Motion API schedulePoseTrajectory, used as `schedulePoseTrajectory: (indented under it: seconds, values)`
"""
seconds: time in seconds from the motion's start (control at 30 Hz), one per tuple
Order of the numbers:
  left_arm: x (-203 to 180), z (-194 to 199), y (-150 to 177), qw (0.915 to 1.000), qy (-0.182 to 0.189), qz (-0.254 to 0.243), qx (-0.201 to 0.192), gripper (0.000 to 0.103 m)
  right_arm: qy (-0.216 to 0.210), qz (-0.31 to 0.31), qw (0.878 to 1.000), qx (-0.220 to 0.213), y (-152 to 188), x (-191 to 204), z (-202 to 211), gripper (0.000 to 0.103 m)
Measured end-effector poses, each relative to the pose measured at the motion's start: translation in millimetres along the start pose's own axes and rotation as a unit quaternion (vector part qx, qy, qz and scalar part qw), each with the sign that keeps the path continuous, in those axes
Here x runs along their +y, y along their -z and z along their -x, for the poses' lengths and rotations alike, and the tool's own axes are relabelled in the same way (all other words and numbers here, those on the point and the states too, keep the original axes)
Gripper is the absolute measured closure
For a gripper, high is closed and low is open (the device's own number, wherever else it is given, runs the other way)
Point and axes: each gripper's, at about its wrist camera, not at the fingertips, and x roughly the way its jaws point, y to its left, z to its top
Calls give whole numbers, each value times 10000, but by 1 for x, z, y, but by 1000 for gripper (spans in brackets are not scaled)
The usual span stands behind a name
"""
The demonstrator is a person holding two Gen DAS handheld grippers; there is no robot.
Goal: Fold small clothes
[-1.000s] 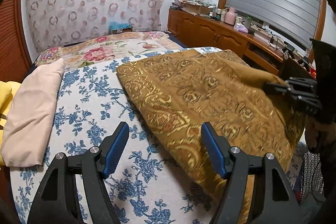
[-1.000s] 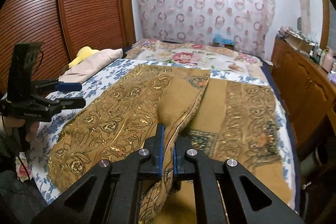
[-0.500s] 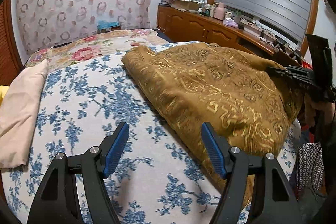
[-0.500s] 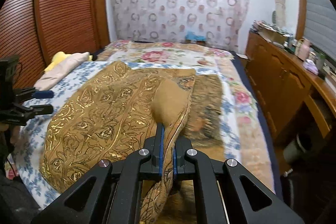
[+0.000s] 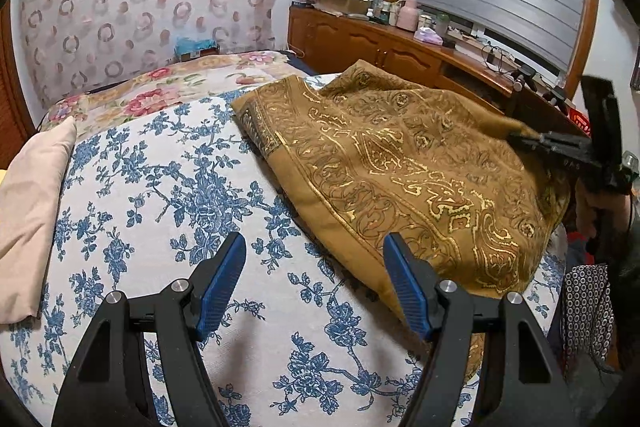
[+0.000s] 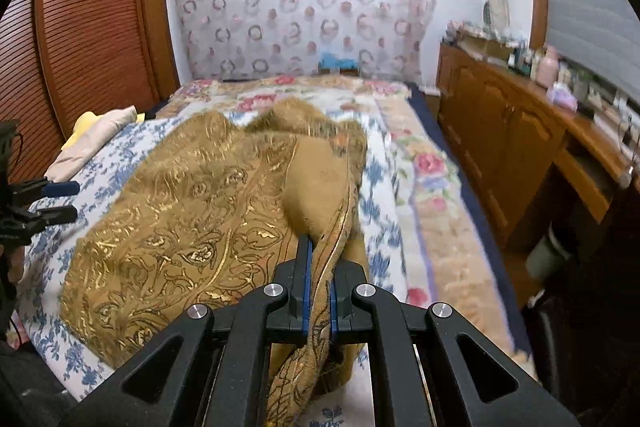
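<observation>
The right claw (image 6: 319, 267) is clamped on a bunched edge of the gold-patterned brown cloth (image 5: 400, 163), which lies heaped on the bed (image 5: 168, 187) over its blue-flowered sheet, towards the side by the wooden sideboard (image 5: 384, 47). The left claw (image 5: 316, 283) hovers above the sheet just beside the cloth, its blue fingers (image 5: 222, 283) apart and holding nothing. A beige pillow (image 5: 28, 203) lies at the bed's far edge.
</observation>
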Motion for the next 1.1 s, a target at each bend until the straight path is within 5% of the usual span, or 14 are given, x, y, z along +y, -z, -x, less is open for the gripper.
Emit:
schedulePoseTrajectory:
  seconds: [0.2,0.27,0.33,0.67,1.1]
  values:
    - [6,-5,-14,10000,4,-5,-9,31,52,-18,9998,187,-5,7,-2,84]
    - [7,-7,-22,10000,-12,-57,-29,31,96,-16,9999,93,-13,7,5,65]
    - [10,-11,-31,9999,-56,-117,-29,31,105,-42,9999,-12,-23,3,11,58]
    - [27,-52,-68,9996,-172,-180,124,31,40,312,9994,-148,-62,-2,-12,58]
    - [39,-99,-84,9982,-199,-186,539,31,-503,935,9913,783,-117,-28,-124,58]
